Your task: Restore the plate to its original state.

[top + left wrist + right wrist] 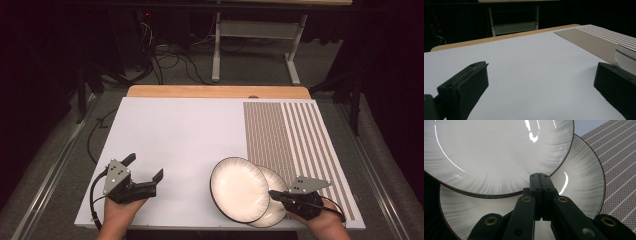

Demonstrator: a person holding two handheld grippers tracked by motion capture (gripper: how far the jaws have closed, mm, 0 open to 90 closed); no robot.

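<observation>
The right gripper, jaws closed empty, rests over the lower plate, the upper plate overlapping it, so separating the 2 plates looks barely begun, while the left gripper waits wide open left of them.

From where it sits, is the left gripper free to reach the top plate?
Probably yes. The left gripper has its jaws wide open with nothing between them, and only bare white board lies between it and the top plate. The right gripper, jaws shut, sits at the plates' far side.

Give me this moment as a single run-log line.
left gripper: open, over bare white mat | right gripper: shut, tips at upper plate rim, above lower plate | plates: overlapping, near edge
</observation>
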